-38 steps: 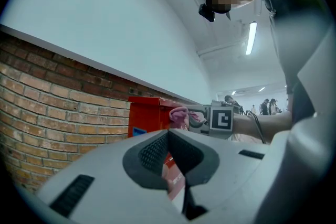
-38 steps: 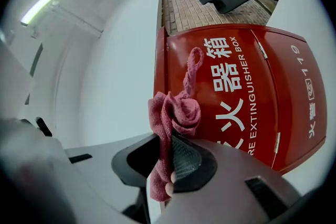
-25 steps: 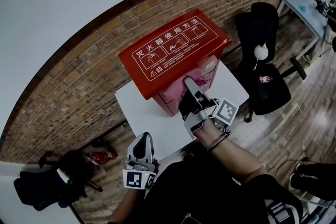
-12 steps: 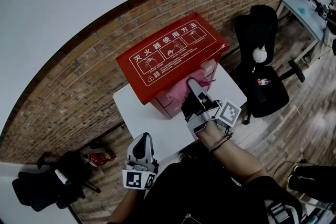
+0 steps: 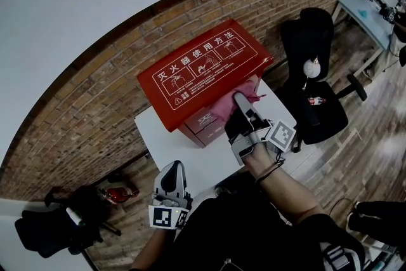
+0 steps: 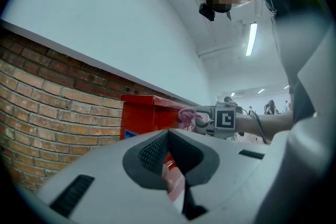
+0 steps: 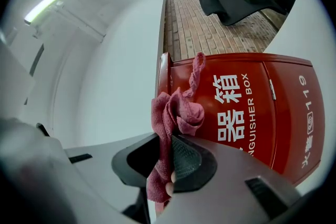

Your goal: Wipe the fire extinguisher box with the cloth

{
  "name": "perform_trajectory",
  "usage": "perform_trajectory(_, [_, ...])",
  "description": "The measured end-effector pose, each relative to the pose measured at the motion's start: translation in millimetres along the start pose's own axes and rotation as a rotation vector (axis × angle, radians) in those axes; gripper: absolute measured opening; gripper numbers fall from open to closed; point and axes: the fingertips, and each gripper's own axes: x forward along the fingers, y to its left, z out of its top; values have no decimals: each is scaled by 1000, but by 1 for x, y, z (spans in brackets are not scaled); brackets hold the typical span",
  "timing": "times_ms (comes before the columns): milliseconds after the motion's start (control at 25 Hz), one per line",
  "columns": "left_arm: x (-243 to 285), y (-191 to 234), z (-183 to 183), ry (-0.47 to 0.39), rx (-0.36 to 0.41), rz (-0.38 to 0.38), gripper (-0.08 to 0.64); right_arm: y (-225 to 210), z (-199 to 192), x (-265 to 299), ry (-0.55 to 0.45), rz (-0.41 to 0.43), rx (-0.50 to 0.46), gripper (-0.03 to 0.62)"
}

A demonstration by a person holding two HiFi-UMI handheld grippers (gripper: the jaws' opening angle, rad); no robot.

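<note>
The red fire extinguisher box (image 5: pixel 202 73) stands on a white table (image 5: pixel 168 143) against a brick wall. My right gripper (image 5: pixel 242 103) is shut on a pink cloth (image 5: pixel 223 108) and presses it on the box's front face, toward its right side. In the right gripper view the cloth (image 7: pixel 176 113) bunches out of the jaws (image 7: pixel 165 152) against the red front (image 7: pixel 262 113) with its white lettering. My left gripper (image 5: pixel 170 178) hangs low off the table's near edge, shut and empty. In the left gripper view (image 6: pixel 169 136) the box (image 6: pixel 144 118) and cloth (image 6: pixel 186 115) lie ahead.
A black office chair (image 5: pixel 314 73) stands right of the table. A light desk (image 5: pixel 374 9) is at the far right. On the wooden floor at the left lie a black bag (image 5: pixel 51 225) and a small red object (image 5: pixel 117 190).
My right gripper has slid the cloth to the right across the box's front. The left gripper has stayed where it was.
</note>
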Motion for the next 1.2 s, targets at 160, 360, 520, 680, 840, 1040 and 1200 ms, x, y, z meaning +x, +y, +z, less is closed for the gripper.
perform_trajectory(160, [3, -1, 0, 4, -5, 0, 38, 0, 8, -1, -11, 0, 3, 67])
perform_trajectory(360, [6, -3, 0, 3, -5, -1, 38, -1, 19, -1, -23, -1, -12, 67])
perform_trajectory(520, [7, -5, 0, 6, -5, 1, 38, -3, 19, -3, -17, 1, -19, 67])
perform_trajectory(680, [8, -7, -4, 20, -1, -1, 38, -8, 18, -4, -13, 1, -33, 67])
perform_trajectory(840, [8, -10, -3, 19, 4, -5, 38, -15, 16, -7, -16, -11, -39, 67])
perform_trajectory(1040, [8, -11, 2, -8, 9, -2, 40, -23, 17, -11, -25, -30, -44, 67])
perform_trajectory(1200, [5, -11, -3, 25, 11, -3, 38, -30, 16, -14, -29, -50, -49, 67])
